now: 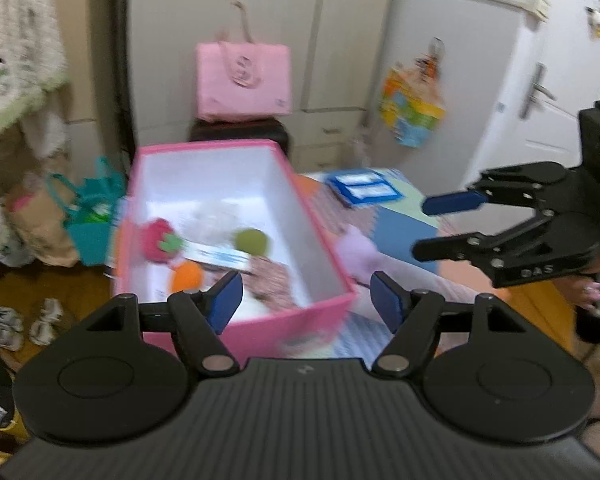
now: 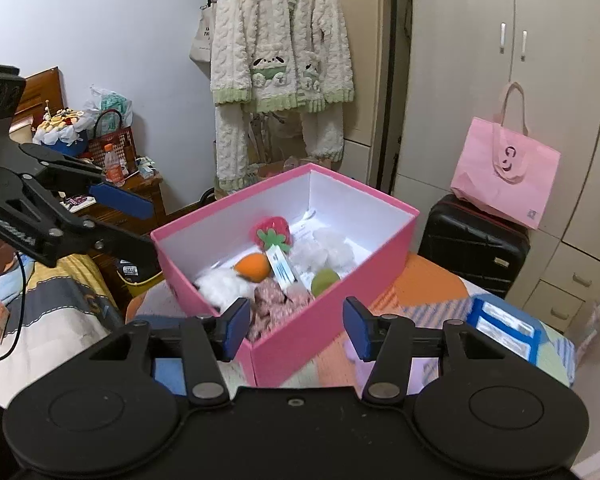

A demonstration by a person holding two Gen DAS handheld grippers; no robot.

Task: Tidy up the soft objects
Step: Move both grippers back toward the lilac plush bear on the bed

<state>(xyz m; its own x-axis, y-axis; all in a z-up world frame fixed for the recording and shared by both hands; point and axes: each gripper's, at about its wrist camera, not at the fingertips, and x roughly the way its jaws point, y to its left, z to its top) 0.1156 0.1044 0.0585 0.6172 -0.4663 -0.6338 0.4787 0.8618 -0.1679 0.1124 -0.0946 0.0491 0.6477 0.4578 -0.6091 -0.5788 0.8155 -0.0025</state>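
A pink open box (image 2: 332,312) (image 1: 260,332) stands on a patchwork mat. Inside lie a strawberry plush (image 2: 272,232) (image 1: 160,238), an orange plush (image 2: 253,267) (image 1: 188,276), a green ball (image 2: 325,281) (image 1: 253,241), white fluffy items (image 2: 224,286), a patterned cloth (image 2: 272,304) and a tagged card (image 2: 284,270). A lilac plush (image 1: 358,252) lies on the mat right of the box. My left gripper (image 1: 306,300) (image 2: 140,224) is open and empty above the box's near edge. My right gripper (image 2: 296,326) (image 1: 420,226) is open and empty over the box's near corner.
A blue-framed packet (image 2: 504,330) (image 1: 364,190) lies on the mat (image 2: 428,280). A pink tote bag (image 2: 504,176) (image 1: 244,80) rests on a black suitcase (image 2: 474,246). A fleecy robe (image 2: 280,52) hangs behind. White wardrobe (image 2: 500,80), teal bag (image 1: 90,216) and shoes (image 1: 20,324) lie around.
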